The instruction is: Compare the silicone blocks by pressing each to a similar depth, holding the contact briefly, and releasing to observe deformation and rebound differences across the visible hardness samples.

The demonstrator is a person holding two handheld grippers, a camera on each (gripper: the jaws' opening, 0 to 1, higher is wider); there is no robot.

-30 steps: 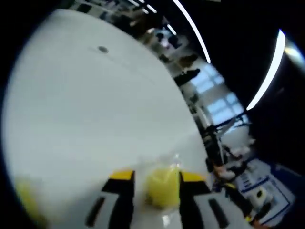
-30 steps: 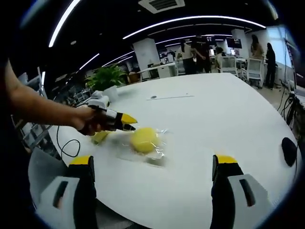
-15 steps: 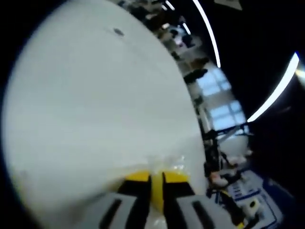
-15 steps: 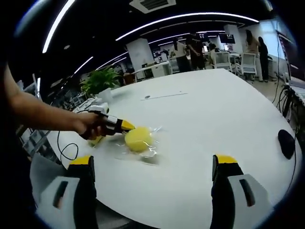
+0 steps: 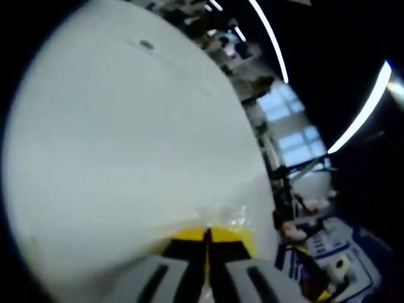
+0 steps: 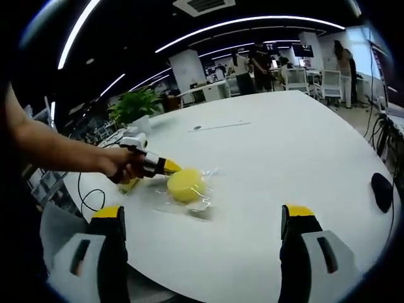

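Left tongs (image 6: 169,166): jaws closed together, tips against the yellow silicone block (image 6: 185,185).
Right tongs (image 6: 205,221): jaws wide apart, holding nothing.
Block: in clear wrap on the white worktop (image 6: 284,151).
Writing: none legible.

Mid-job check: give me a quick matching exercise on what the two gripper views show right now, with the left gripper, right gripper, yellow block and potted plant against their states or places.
Things:
1. left gripper
2. right gripper
3. yellow silicone block
4. potted plant

States or places:
A. jaws wide apart, hanging over the near part of the white table
B. at the table's far edge
C. round, inside clear wrapping, on the table
D. jaws together, tips at the block's side

Pairs: 1-D, 2-A, 3-C, 4-B
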